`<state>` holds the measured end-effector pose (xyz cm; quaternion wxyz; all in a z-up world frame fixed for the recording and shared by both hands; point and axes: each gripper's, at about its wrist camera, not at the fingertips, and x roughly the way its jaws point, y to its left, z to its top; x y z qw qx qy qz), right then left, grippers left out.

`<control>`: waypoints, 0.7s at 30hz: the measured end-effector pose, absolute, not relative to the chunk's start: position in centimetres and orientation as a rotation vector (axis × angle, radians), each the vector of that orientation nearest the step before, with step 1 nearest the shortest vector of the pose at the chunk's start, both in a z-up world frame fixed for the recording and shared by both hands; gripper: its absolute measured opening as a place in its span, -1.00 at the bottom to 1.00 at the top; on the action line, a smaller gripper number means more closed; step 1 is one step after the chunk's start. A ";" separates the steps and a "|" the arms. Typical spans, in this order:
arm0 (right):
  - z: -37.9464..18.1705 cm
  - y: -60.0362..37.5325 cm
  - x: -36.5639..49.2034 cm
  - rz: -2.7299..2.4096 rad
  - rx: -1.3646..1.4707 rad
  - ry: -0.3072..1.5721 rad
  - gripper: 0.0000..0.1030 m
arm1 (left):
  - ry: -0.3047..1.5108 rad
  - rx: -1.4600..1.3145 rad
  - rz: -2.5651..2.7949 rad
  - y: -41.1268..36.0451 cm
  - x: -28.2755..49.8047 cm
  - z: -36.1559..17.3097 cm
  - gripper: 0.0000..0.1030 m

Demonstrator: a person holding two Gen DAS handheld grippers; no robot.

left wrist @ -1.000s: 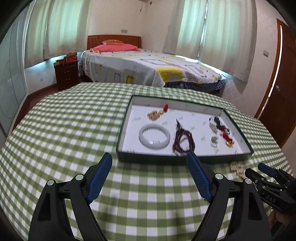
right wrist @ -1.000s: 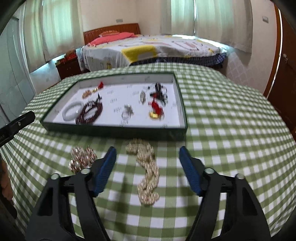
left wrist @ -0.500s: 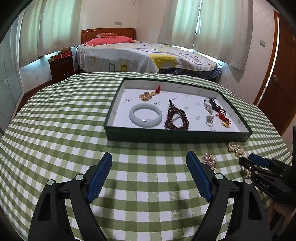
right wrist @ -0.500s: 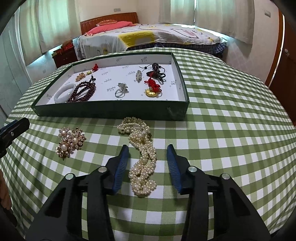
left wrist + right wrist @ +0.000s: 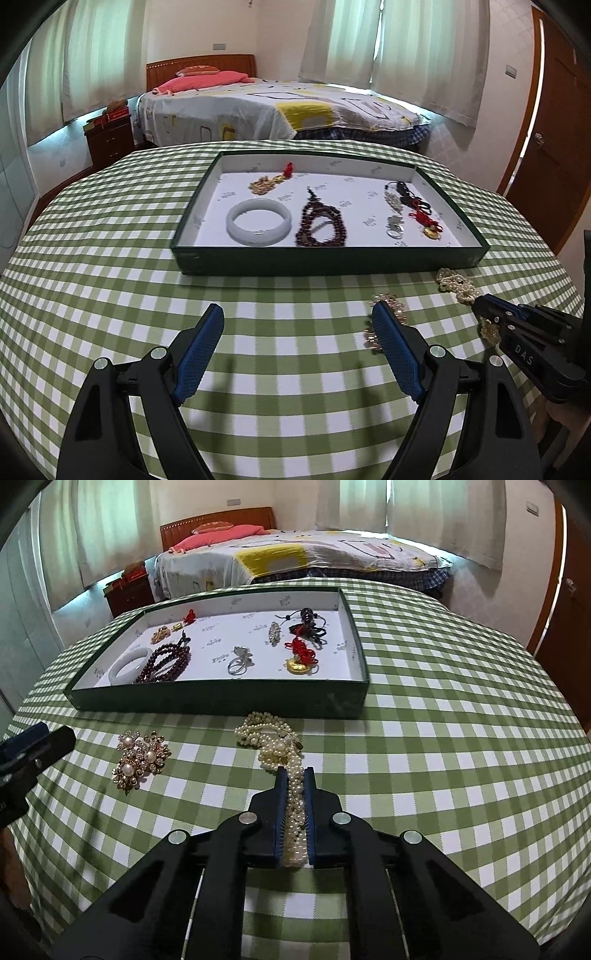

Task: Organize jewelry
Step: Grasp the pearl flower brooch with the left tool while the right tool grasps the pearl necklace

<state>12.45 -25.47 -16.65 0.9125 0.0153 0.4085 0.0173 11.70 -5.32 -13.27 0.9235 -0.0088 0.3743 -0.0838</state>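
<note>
A pearl necklace (image 5: 275, 744) lies bunched on the green checked tablecloth in front of the green tray (image 5: 221, 698). My right gripper (image 5: 295, 775) is shut on its near strands, blue pads pressing the pearls from both sides. A gold and pearl brooch (image 5: 142, 758) lies to the left of the necklace. In the left wrist view my left gripper (image 5: 297, 321) hangs open over bare cloth, its right fingertip (image 5: 384, 317) just in front of the brooch (image 5: 388, 299). The right gripper (image 5: 484, 306) and the necklace (image 5: 456, 284) show at the right. The tray (image 5: 325, 262) holds several jewelry pieces.
Inside the tray lie a white bangle (image 5: 258, 226), dark red beads (image 5: 321, 229), a silver ring (image 5: 395, 226), a red-corded gold charm (image 5: 428, 225) and a small gold piece (image 5: 262, 184). Behind the round table stand a bed (image 5: 280, 107) and a wooden nightstand (image 5: 110, 138). A door (image 5: 554, 147) is right.
My right gripper's jaws closed from wide open onto the pearl necklace. My left gripper drifted right and lower, so the brooch now sits beside its right finger.
</note>
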 end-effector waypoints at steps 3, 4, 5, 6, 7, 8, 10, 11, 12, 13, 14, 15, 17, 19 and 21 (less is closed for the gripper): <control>-16.6 -25.7 12.4 0.041 0.049 0.838 -0.82 | 0.769 -0.006 -0.192 -6.4 11.9 -13.5 0.54; -16.7 -25.8 12.4 0.042 0.056 0.838 -0.82 | 0.772 -0.004 -0.205 -6.8 12.0 -13.7 0.54; -16.8 -25.9 12.3 0.045 0.063 0.839 -0.82 | 0.775 -0.004 -0.212 -7.0 12.1 -13.7 0.54; -16.9 -26.0 12.3 0.048 0.070 0.841 -0.82 | 0.780 -0.003 -0.220 -7.4 12.3 -13.9 0.54; -16.9 -26.0 12.3 0.049 0.074 0.839 -0.82 | 0.789 0.000 -0.233 -7.8 12.5 -14.2 0.54; -16.9 -26.0 12.2 0.050 0.075 0.838 -0.82 | 0.793 0.004 -0.240 -8.1 12.6 -14.4 0.54; -16.9 -26.0 12.2 0.051 0.077 0.837 -0.82 | 0.807 0.018 -0.256 -8.8 13.0 -14.9 0.54; -16.9 -26.0 12.2 0.051 0.078 0.837 -0.82 | 0.814 0.024 -0.261 -9.1 13.2 -15.0 0.54; -16.9 -26.0 12.2 0.051 0.079 0.836 -0.82 | 0.820 0.029 -0.264 -9.4 13.4 -15.2 0.54; -16.9 -26.0 12.2 0.051 0.077 0.836 -0.82 | 0.826 0.030 -0.265 -9.5 13.6 -15.4 0.54; -16.9 -26.0 12.2 0.050 0.076 0.837 -0.82 | 0.832 0.030 -0.265 -9.6 13.7 -15.5 0.53; -16.9 -26.0 12.2 0.050 0.076 0.836 -0.82 | 0.839 0.032 -0.263 -9.7 13.9 -15.7 0.52; -16.9 -26.1 12.2 0.050 0.075 0.835 -0.82 | 0.853 0.040 -0.262 -9.9 14.1 -15.9 0.35; -16.9 -26.1 12.2 0.051 0.075 0.834 -0.82 | 0.859 0.043 -0.265 -10.0 14.3 -16.1 0.28; -17.0 -26.0 12.2 0.050 0.076 0.834 -0.82 | 0.857 0.047 -0.272 -10.1 14.2 -16.1 0.21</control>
